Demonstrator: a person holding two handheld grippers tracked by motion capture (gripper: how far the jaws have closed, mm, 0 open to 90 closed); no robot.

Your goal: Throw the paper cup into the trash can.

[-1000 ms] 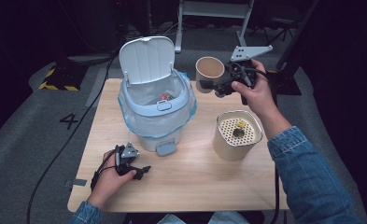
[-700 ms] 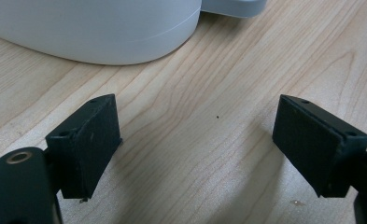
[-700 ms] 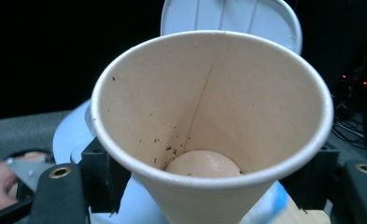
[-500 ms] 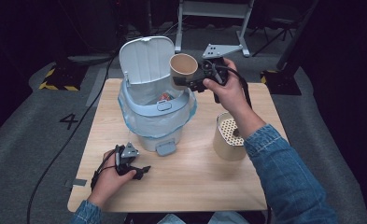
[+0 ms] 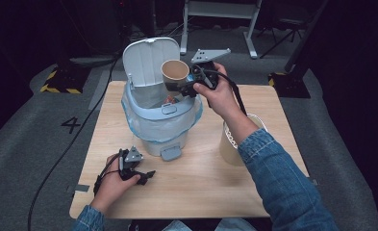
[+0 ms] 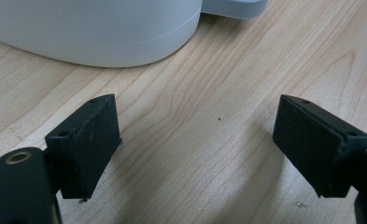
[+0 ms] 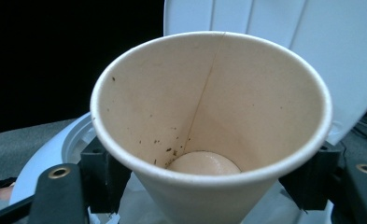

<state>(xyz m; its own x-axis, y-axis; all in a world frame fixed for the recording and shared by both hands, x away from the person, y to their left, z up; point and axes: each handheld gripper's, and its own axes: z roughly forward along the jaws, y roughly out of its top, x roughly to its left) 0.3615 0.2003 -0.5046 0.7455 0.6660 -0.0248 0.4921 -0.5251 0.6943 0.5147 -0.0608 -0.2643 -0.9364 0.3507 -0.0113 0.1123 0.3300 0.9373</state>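
Wooden table [image 5: 210, 187], grey floor [image 5: 37, 139], background probably dark.

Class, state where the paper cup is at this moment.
In the high view the paper cup sits gripped in the right claw, tipped above the open bin, just in front of its raised lid.

In front of my cup [image 5: 175, 73] the raised bin lid [image 5: 145, 60] blocks; the table [image 5: 201, 178] at lower centre is free.
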